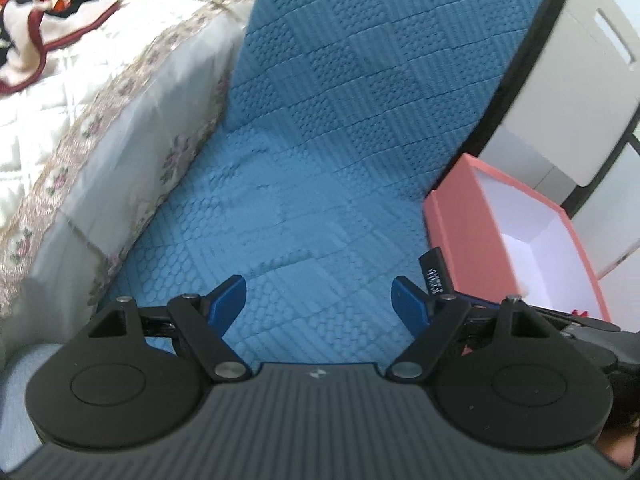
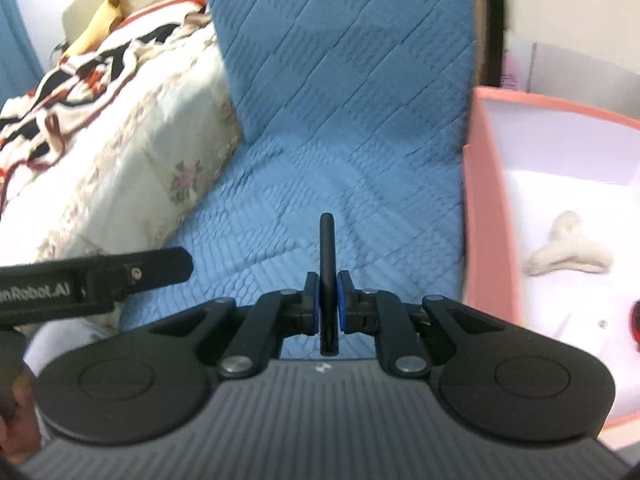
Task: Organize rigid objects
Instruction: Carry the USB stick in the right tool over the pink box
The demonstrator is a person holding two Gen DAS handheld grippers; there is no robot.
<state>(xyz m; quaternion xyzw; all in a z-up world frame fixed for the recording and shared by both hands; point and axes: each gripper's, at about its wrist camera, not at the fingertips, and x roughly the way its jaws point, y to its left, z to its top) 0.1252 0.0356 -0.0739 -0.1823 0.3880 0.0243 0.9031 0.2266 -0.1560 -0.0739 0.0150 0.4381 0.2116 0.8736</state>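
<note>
Over the blue quilted cover [image 1: 304, 216], the left gripper [image 1: 319, 300] gapes empty while the right gripper [image 2: 328, 304] clamps a thin black object [image 2: 327, 248].

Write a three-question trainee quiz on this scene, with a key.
1. True or false: the left gripper is clamped on a white cloth.
2. What does the right gripper hold? A) a thin black object B) a red ball C) nothing
3. Fill in: the fluffy white item lies inside the ____ box.

Key: 1 false, its jaws stand open and empty over the blue quilt; 2 A; 3 pink.
</note>
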